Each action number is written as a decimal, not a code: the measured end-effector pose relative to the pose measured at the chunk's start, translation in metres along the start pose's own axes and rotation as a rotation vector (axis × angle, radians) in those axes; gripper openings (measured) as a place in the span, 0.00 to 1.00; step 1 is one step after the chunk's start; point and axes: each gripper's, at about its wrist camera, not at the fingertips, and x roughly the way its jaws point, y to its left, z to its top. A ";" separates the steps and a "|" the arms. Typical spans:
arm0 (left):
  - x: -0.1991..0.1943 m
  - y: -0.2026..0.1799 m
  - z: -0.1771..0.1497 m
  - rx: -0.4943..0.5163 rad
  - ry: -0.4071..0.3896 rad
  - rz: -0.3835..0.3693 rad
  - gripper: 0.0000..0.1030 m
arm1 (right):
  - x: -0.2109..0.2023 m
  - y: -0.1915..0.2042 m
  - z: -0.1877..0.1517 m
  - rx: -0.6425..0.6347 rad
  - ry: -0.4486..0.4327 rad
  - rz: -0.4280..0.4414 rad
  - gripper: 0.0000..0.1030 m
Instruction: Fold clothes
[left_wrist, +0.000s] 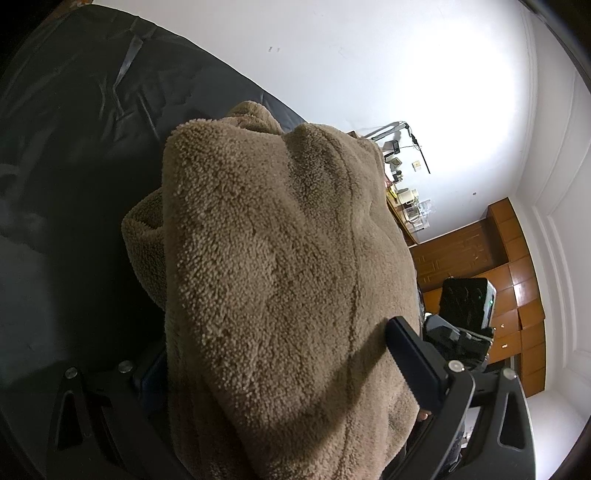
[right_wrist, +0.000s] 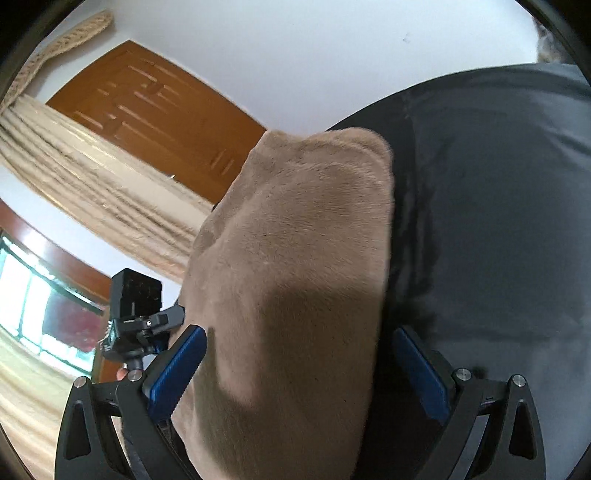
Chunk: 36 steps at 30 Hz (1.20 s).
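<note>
nubby tan fleece garment (left_wrist: 280, 280), smooth reverse, dark sheet (left_wrist: 74, 147)

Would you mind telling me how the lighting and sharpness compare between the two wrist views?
Left wrist view: the white wall is blown out by glare, the brown fleece garment is sharp, its pile visible, with a dark shadow low down. Right wrist view: the same garment looks soft and blurred, a shadow covers its lower part, and the window is overexposed. Both show fisheye bending.
</note>
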 end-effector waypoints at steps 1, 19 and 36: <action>0.000 0.000 0.000 0.001 -0.001 0.000 0.99 | 0.005 0.002 0.000 -0.004 0.013 0.004 1.00; 0.012 -0.008 -0.001 0.046 -0.029 0.009 0.99 | 0.040 0.001 -0.016 -0.095 0.048 0.025 0.96; 0.024 -0.048 0.001 0.116 -0.044 0.017 0.97 | 0.021 0.026 -0.038 -0.203 -0.149 -0.133 0.63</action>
